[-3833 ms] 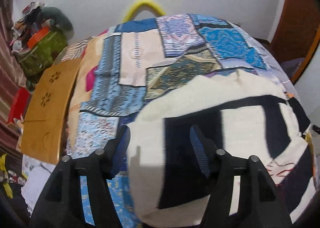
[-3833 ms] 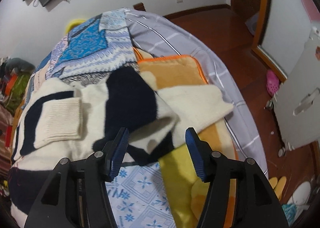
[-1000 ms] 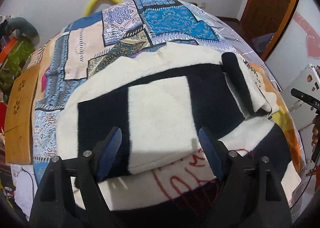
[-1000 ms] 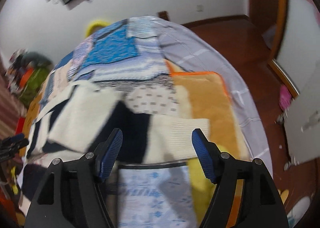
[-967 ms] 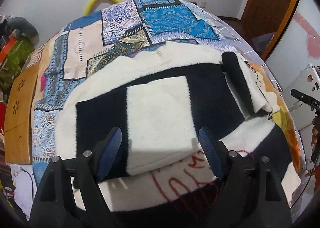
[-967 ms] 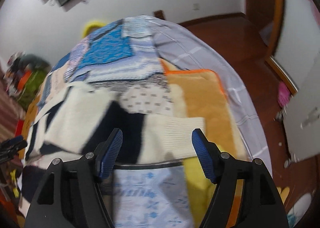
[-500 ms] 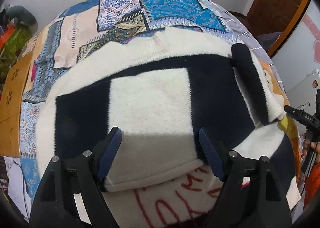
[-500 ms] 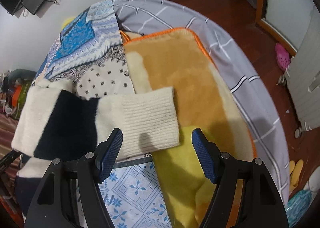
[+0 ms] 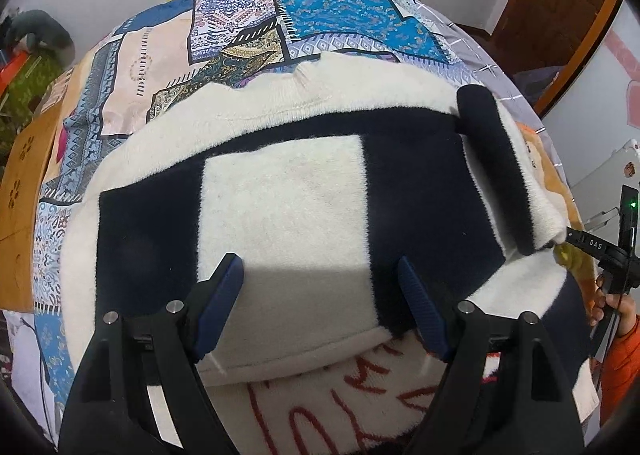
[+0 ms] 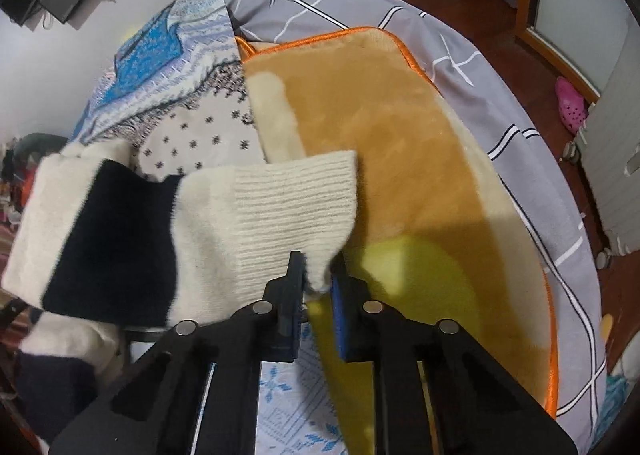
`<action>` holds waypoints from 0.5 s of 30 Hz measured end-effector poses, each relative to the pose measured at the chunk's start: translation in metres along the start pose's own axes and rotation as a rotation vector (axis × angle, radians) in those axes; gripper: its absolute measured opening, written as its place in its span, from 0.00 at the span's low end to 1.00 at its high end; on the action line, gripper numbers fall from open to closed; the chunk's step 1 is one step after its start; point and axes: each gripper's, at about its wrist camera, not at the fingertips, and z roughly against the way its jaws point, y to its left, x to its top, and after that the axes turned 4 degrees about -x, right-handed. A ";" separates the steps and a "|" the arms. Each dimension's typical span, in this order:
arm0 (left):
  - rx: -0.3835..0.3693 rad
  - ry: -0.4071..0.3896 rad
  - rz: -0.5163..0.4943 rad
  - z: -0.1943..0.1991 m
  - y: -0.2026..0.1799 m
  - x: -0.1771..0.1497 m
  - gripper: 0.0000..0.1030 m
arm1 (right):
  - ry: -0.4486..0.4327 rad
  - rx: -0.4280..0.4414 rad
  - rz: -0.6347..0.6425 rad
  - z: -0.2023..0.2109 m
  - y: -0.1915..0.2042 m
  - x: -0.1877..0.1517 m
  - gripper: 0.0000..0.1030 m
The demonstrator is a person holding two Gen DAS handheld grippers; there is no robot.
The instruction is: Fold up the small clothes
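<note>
Blue-padded and spread wide, the left gripper (image 9: 320, 295) points steeply down over the folded cream-and-navy sweater (image 9: 288, 191), nothing caught between its fingers (image 9: 224, 291). Whether the tips touch the fleece I cannot tell from where it hangs. The sweater lies across the patchwork bedspread (image 9: 240, 27), with red lettering showing on the layer beneath the fold. Its right sleeve (image 10: 200, 223) stretches sideways off the body towards the orange blanket (image 10: 400, 115).

Further right, the right gripper (image 10: 318, 287) also tilts steeply downward. Its jaws have just been closing, and they now pinch the near corner of the sleeve's ribbed cuff (image 10: 296, 203), a nub of cream knit squeezed between the pads. In the left wrist view, that gripper shows at the far right edge, carried by a hand (image 9: 616, 303) in an orange sleeve (image 9: 622, 359).
</note>
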 end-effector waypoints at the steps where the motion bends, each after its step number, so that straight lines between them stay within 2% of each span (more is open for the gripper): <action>1: -0.001 -0.002 0.001 0.002 0.000 0.000 0.77 | -0.011 0.002 0.001 0.003 0.001 0.000 0.09; 7: -0.001 -0.038 -0.001 0.021 0.001 -0.004 0.77 | -0.110 0.058 0.038 0.043 0.021 0.008 0.08; 15: -0.013 -0.115 0.016 0.057 0.010 -0.011 0.77 | -0.247 0.181 0.179 0.111 0.093 0.023 0.07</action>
